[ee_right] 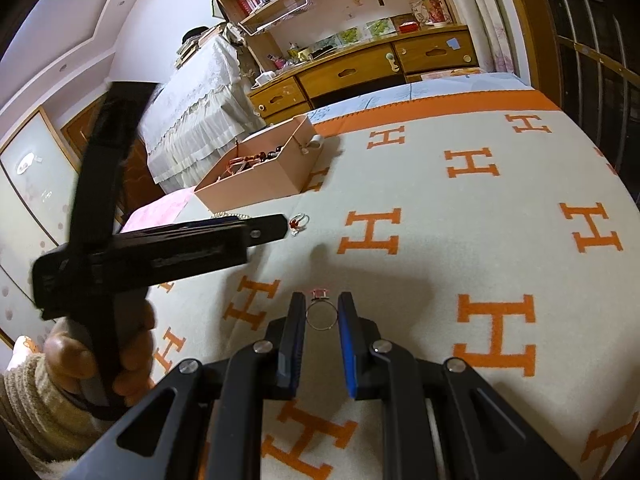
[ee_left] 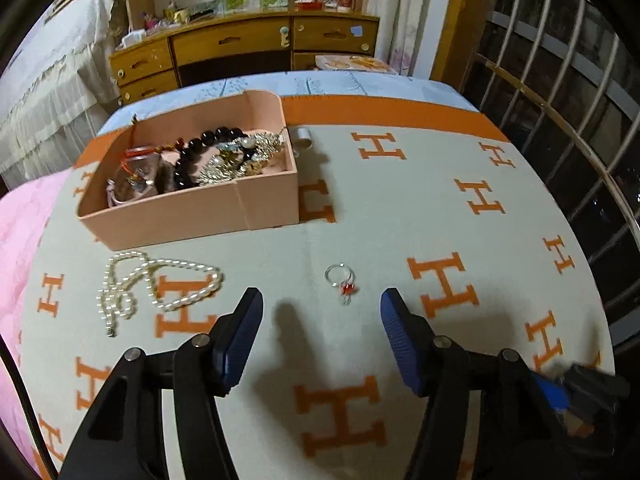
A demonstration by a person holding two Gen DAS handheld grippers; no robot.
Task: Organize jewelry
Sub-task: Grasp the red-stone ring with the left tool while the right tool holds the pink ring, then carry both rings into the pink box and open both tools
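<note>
My left gripper (ee_left: 322,300) is open above the H-patterned blanket (ee_left: 400,208) with nothing between its pads. Just ahead of its tips lies a silver ring with red beads (ee_left: 343,282). Left of it is a tangled pearl necklace (ee_left: 156,284). Behind them stands a pink box (ee_left: 192,216) holding dark beads, gold chains and other pieces. In the right wrist view my right gripper (ee_right: 322,300) is shut on a thin ring with a red stone (ee_right: 320,293), held a little above the blanket. The beaded ring (ee_right: 298,223) and the box (ee_right: 256,188) lie farther off.
A small silver band (ee_left: 305,138) rests behind the box's right corner. A pink quilt (ee_left: 24,232) borders the blanket on the left. A wooden desk (ee_left: 240,44) stands beyond the bed; a barred window (ee_left: 560,100) runs along the right. A hand in a cream sleeve (ee_right: 36,400) holds the left gripper.
</note>
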